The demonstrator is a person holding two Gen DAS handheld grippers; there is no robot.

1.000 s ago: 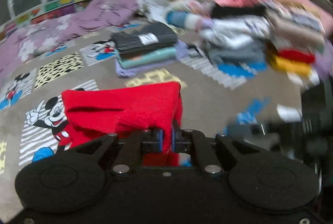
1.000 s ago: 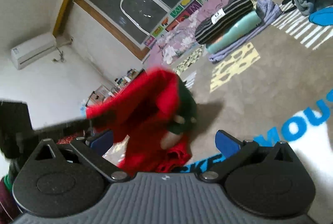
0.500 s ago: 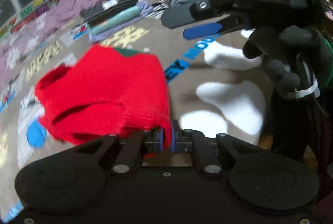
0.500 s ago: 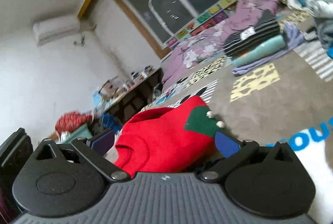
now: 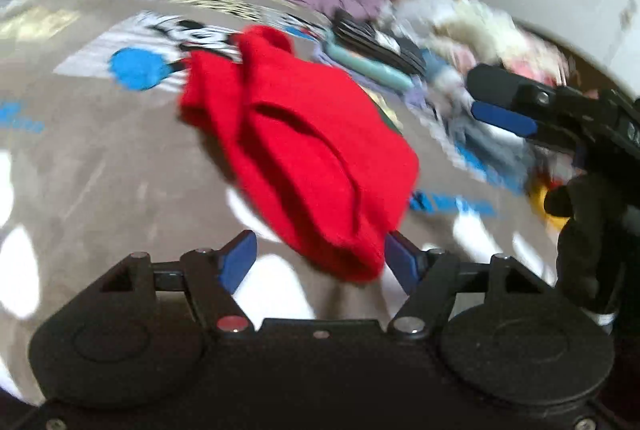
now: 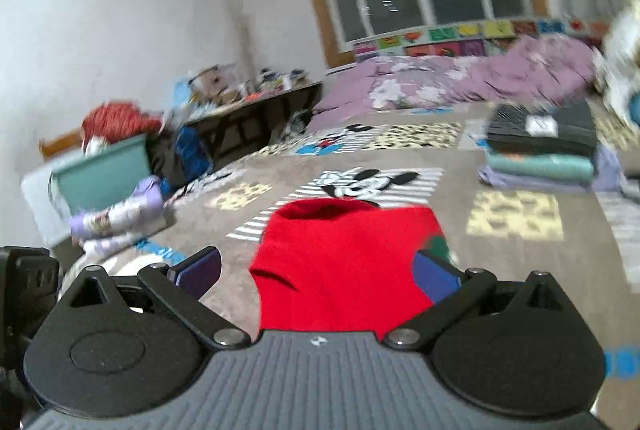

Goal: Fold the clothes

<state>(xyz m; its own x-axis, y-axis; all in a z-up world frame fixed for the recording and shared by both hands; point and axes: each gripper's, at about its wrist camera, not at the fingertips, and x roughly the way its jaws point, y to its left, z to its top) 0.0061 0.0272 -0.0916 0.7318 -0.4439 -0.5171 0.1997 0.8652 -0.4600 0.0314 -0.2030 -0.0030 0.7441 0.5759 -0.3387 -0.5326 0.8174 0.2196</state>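
The red garment (image 5: 304,158) is found lying folded into a compact bundle on the bed cover (image 5: 100,166), near a stack of folded clothes (image 6: 540,150), a placement judged consistent with a completed fold. The left gripper (image 5: 320,262) is observed with fingers spread wide, the garment's near edge between them, unpinched. The right gripper (image 6: 316,270) is likewise spread, holding nothing.

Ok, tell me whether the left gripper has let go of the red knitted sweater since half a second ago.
Yes. The left gripper now stands open over the cartoon-print blanket, the red knitted sweater lying loose.
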